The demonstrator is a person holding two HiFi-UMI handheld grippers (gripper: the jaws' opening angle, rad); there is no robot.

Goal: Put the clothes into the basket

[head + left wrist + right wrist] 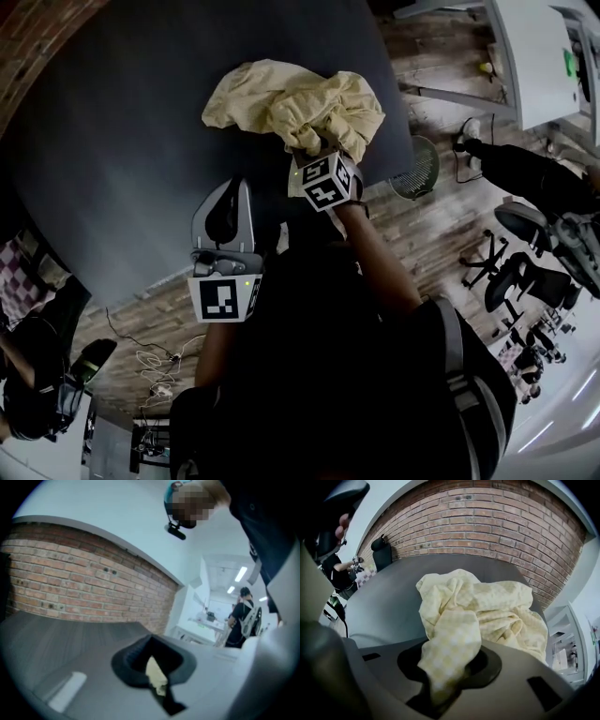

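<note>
A crumpled pale yellow checked cloth [281, 98] lies on the dark grey table [122, 141] near its right edge. My right gripper [309, 150] reaches down into the cloth's near side. In the right gripper view a fold of the cloth [450, 644] runs down between the jaws and is pinched there, with my right gripper [440, 691] shut on it. My left gripper [239, 192] hovers left of and nearer than the cloth, apart from it, with its jaws together and nothing held. A round mesh basket [414, 169] stands on the floor right of the table.
A brick wall [487, 522] runs behind the table. Office chairs [511, 272] stand on the wooden floor at the right. Cables [155, 366] lie on the floor at the lower left, near a seated person [28, 375]. Another person [241, 616] stands far off.
</note>
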